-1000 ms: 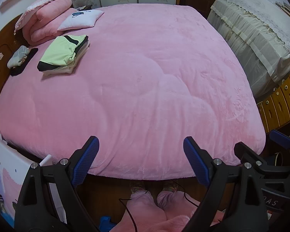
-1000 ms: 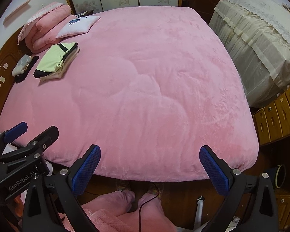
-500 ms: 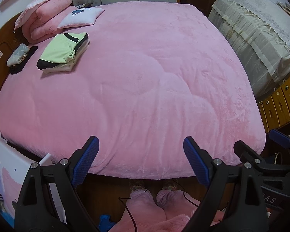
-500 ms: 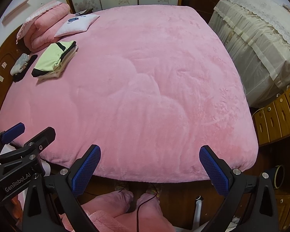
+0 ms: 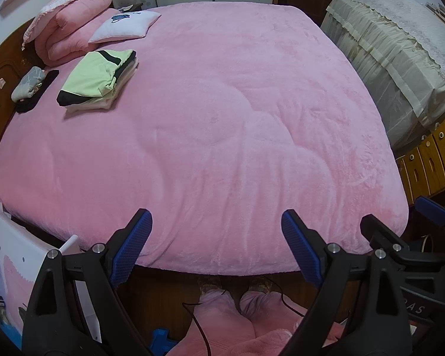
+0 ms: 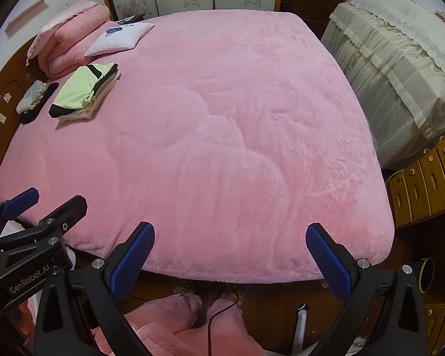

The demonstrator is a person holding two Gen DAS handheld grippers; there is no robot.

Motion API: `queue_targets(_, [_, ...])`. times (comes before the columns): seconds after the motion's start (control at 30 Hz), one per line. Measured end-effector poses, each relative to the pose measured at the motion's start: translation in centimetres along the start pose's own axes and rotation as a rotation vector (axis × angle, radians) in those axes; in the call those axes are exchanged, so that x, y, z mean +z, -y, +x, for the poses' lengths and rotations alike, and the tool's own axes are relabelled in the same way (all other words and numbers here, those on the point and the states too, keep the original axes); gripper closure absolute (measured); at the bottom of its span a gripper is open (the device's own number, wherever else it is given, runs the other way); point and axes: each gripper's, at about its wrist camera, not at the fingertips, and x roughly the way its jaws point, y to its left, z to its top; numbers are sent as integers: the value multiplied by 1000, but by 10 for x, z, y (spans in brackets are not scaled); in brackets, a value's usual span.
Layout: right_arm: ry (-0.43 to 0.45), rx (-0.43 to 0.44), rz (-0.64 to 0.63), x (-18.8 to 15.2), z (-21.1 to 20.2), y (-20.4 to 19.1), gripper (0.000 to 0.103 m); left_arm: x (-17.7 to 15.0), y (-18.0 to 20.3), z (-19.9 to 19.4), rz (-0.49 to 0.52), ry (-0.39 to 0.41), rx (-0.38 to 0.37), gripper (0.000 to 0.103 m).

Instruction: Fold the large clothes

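Left hand-held gripper (image 5: 216, 231): we held it wide, empty.
Right hand-held gripper (image 6: 230, 244): wide, empty too.
Change: none; both hovered unmoved over the bed (image 5: 222, 136).
Clothes (image 5: 96, 80): folded pile, far left, near pillows.
Meaning: no garment laid out; folding looked finished or paused.

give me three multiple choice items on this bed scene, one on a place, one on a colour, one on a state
1. Where does the folded clothes stack lie?
A. near the headboard end, beside the white cushion
B. at the foot edge by the grippers
C. on the floor

2. What colour is the blanket covering the bed?
A. blue
B. pink
C. grey

3. How do the left gripper and right gripper stand?
A. both shut on cloth
B. one holds a shirt
C. both open and empty

Answers:
1 A, the stack sits far up the bed next to the cushion.
2 B, the plush cover is pink all over.
3 C, the blue pads stand wide apart with nothing between them.
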Motion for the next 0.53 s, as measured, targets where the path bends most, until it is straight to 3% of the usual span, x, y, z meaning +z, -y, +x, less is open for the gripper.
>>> queue_targets(0.53, [1, -1, 1, 0, 3, -4, 0, 0, 3, 3, -8, -3, 9, 16])
